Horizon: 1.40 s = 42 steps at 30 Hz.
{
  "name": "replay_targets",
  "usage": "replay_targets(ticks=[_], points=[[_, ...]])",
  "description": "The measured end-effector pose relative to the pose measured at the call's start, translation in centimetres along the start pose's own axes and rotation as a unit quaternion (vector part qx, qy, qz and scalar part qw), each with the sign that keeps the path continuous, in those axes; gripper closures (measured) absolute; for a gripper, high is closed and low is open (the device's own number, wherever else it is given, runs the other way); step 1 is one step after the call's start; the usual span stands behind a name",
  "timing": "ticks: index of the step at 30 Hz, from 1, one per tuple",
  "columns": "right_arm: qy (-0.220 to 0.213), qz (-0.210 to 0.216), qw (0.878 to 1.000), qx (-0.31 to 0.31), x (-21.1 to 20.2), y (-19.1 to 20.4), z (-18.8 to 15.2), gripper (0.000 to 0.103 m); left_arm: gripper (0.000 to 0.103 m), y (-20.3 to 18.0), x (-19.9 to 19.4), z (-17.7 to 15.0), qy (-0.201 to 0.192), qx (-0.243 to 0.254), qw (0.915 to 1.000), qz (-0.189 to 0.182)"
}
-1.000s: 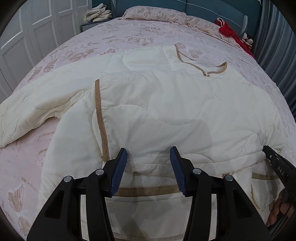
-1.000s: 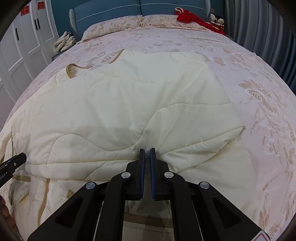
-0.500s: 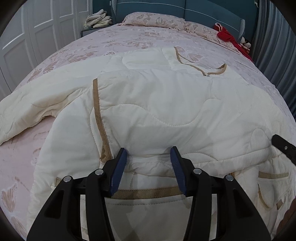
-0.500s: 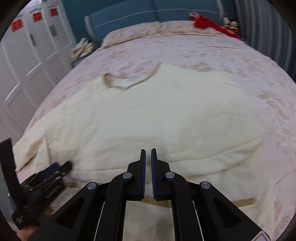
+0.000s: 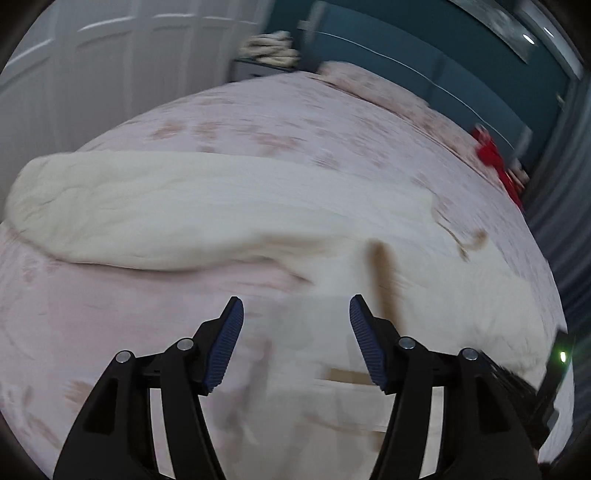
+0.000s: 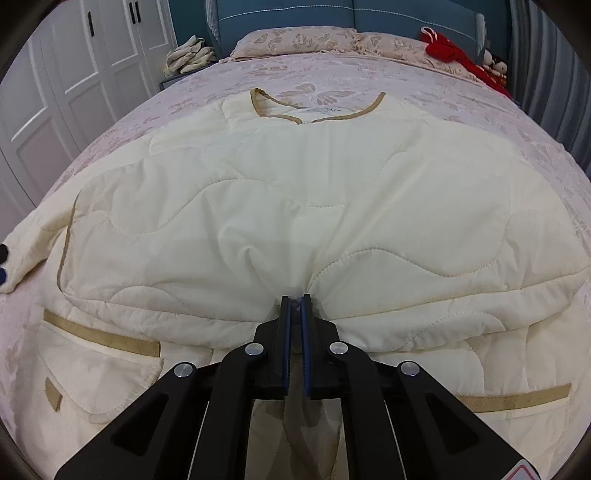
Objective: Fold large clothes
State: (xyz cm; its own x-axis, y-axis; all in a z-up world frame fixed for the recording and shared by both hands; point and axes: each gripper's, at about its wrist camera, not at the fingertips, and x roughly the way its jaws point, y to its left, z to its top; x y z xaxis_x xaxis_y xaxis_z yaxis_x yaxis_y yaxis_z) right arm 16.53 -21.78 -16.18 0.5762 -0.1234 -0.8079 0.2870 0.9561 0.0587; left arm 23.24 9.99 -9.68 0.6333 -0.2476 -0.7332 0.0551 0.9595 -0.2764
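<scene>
Right hand-held gripper (image 6: 294, 301): pinching jacket (image 6: 295, 206) fold | left hand-held gripper (image 5: 295, 314): opening, empty | sleeve (image 5: 155, 210): ahead-left, crosswise on bed (image 5: 92, 314)

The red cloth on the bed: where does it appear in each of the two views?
Left wrist view: red cloth at right edge, blurred, beside the blue headboard.
Right wrist view: red cloth at upper right, beside the pillows.
Shared landmark: the headboard.
</scene>
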Motion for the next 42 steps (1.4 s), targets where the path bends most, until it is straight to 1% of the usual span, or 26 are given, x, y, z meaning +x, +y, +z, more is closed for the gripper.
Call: replay_targets(ticks=[2,3,4,6,7,10,12,15,17,18,19,20,21,22,24,25,27,29,30,33,35,37,38,39,40,42], points=[[-0.003,-0.006,1.0,-0.004,-0.1,0.1,-0.1,0.099,0.044,5.4,-0.4,1.8,-0.014,-0.046,0.9982,0.036],[-0.004,-0.008,1.0,-0.005,0.0,0.1,-0.1,0.099,0.044,8.6,-0.7,2.7,-0.023,-0.073,0.9952,0.061],[-0.005,-0.008,1.0,-0.005,0.0,0.1,0.0,0.099,0.043,10.6,-0.9,3.2,-0.031,-0.09,0.9927,0.074],[-0.006,-0.007,1.0,-0.003,0.0,0.0,-0.1,0.099,0.043,16.3,-1.2,4.4,-0.042,-0.143,0.9831,0.106],[-0.006,-0.007,1.0,-0.003,0.0,0.0,-0.1,0.099,0.043,18.2,-1.3,4.8,-0.044,-0.165,0.9784,0.117],[-0.008,-0.012,1.0,-0.005,-0.1,0.3,-0.3,0.099,0.043,24.2,-1.6,5.6,-0.057,-0.233,0.9613,0.135],[-0.01,-0.018,1.0,-0.009,-0.1,0.4,-0.3,0.099,0.043,27.5,-1.1,5.8,-0.056,-0.274,0.9509,0.133],[-0.014,-0.025,0.999,-0.014,-0.3,0.7,-0.5,0.098,0.044,29.9,-0.1,5.6,-0.048,-0.323,0.939,0.107],[-0.016,-0.023,1.0,-0.012,-0.4,0.6,-0.5,0.098,0.055,30.2,0.3,5.9,-0.058,-0.337,0.9364,0.08],[-0.016,-0.022,1.0,-0.011,-0.5,0.6,-0.5,0.098,0.069,30.4,0.3,6.2,-0.058,-0.335,0.938,0.067],[-0.017,-0.021,1.0,-0.008,-0.6,0.5,-0.5,0.098,0.08,29.8,0.5,6.8,-0.054,-0.328,0.9415,0.053],[-0.017,-0.02,1.0,-0.005,-0.8,0.5,-0.5,0.098,0.086,28.8,0.4,7.2,-0.054,-0.319,0.945,0.049],[-0.017,-0.017,1.0,0.0,-1.1,0.4,-0.6,0.097,0.091,27.5,0.1,8.1,-0.058,-0.299,0.9517,0.042],[-0.019,-0.015,1.0,0.004,-1.3,0.3,-0.7,0.097,0.094,26.4,-0.1,8.8,-0.061,-0.282,0.9566,0.037],[-0.02,-0.009,1.0,0.013,-1.9,0.1,-0.9,0.094,0.095,23.6,-1.2,10.6,-0.077,-0.242,0.967,0.018],[-0.021,-0.005,1.0,0.017,-2.2,0.0,-1.1,0.091,0.096,21.2,-2.2,11.9,-0.089,-0.214,0.9728,0.002],[-0.026,0.001,1.0,0.017,-3.3,-0.2,-1.4,0.088,0.097,17.0,-3.9,13.7,-0.105,-0.169,0.9794,-0.031],[-0.033,0.004,0.999,0.014,-4.6,-0.5,-1.8,0.088,0.097,12.4,-5.7,15.1,-0.121,-0.124,0.9827,-0.065],[-0.036,0.005,0.999,0.014,-5.1,-0.8,-1.9,0.088,0.097,9.3,-6.7,15.7,-0.129,-0.094,0.9839,-0.081],[-0.046,0.007,0.999,0.029,-7.1,-2.4,-2.7,0.086,0.097,1.4,-8.2,16.4,-0.133,-0.024,0.9828,-0.125],[-0.048,0.005,0.998,0.041,-8.1,-3.6,-3.2,0.085,0.097,-3.9,-8.8,16.3,-0.13,0.019,0.9791,-0.155],[-0.047,0.004,0.997,0.053,-8.9,-5.1,-3.7,0.083,0.097,-8.3,-8.9,15.9,-0.121,0.048,0.974,-0.185],[-0.046,0.002,0.997,0.056,-9.2,-5.6,-3.9,0.083,0.097,-11.0,-8.9,15.3,-0.11,0.061,0.9703,-0.207],[-0.046,0.001,0.997,0.058,-9.5,-6.3,-4.1,0.083,0.097,-12.3,-9.1,14.7,-0.104,0.067,0.968,-0.218],[-0.047,0.0,0.997,0.059,-9.7,-6.6,-4.2,0.083,0.097,-14.8,-9.1,14.1,-0.095,0.076,0.9635,-0.239],[-0.05,0.004,0.996,0.069,-10.3,-7.5,-4.4,0.083,0.097,-18.3,-8.9,13.4,-0.082,0.094,0.9574,-0.261]])
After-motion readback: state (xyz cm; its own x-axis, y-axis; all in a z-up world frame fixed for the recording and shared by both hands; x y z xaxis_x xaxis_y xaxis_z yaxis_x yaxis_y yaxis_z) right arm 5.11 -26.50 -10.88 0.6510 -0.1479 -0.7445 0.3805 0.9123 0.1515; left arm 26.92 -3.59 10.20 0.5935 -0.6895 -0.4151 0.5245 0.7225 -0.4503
